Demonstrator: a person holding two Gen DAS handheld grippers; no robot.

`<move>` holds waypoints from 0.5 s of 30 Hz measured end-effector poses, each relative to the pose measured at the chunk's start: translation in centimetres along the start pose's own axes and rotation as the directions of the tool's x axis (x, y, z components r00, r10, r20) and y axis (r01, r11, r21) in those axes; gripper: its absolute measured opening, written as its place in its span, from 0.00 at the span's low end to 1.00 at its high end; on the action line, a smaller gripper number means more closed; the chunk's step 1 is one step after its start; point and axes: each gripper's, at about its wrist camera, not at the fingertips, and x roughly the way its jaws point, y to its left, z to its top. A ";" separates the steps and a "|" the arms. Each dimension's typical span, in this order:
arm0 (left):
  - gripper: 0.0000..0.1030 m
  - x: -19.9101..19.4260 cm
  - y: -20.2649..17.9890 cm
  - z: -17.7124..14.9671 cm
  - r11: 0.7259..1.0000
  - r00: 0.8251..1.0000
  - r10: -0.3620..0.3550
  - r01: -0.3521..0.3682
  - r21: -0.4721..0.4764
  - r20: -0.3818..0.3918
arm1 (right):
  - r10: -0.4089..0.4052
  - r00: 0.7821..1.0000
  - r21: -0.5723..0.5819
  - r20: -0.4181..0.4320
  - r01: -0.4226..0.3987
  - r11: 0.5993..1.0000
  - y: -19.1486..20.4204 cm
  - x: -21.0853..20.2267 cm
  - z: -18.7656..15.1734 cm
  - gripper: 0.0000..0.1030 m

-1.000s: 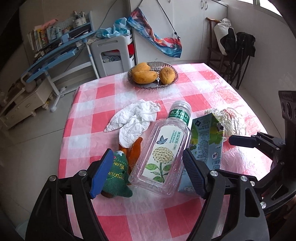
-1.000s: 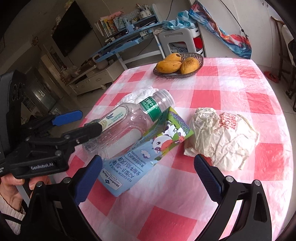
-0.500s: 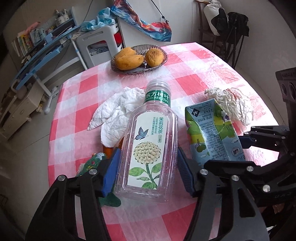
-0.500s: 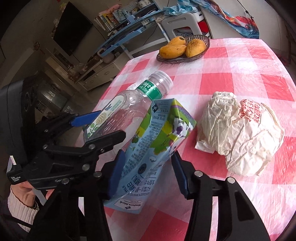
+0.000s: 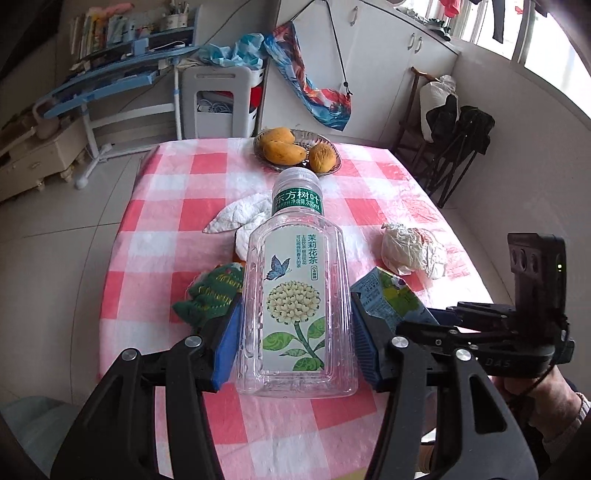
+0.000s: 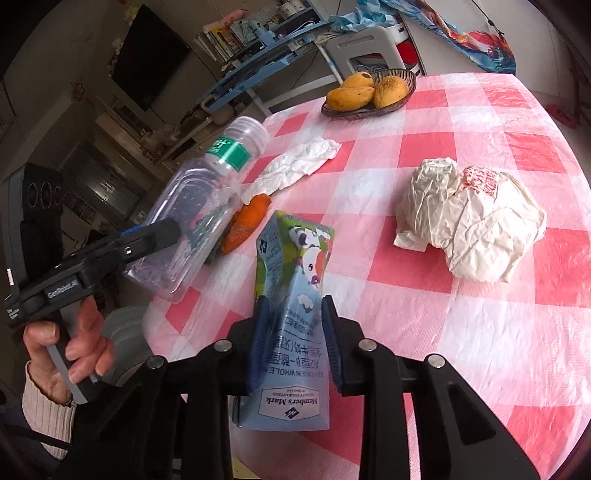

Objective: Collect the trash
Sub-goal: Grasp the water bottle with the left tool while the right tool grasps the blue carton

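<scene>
Two cartons' point(image 6: 291, 314) sides behind jaws.

My views are bright with soft daylight from the windows point(image 5: 532, 33). Fisheye bends my edges; corners go dark.

Two close wrist views, shared table point(image 5: 192, 173)

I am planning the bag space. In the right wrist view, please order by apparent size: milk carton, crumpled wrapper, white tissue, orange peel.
1. milk carton and crumpled wrapper: alike; the carton is nearer, so unsure.
2. white tissue
3. orange peel
</scene>
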 end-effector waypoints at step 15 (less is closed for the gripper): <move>0.51 -8.2 4.7 -6.2 0.981 0.997 0.024 -0.008 -0.194 0.078 | 0.144 0.988 -0.249 -0.051 -0.152 0.956 7.8 -0.3 -2.9 0.20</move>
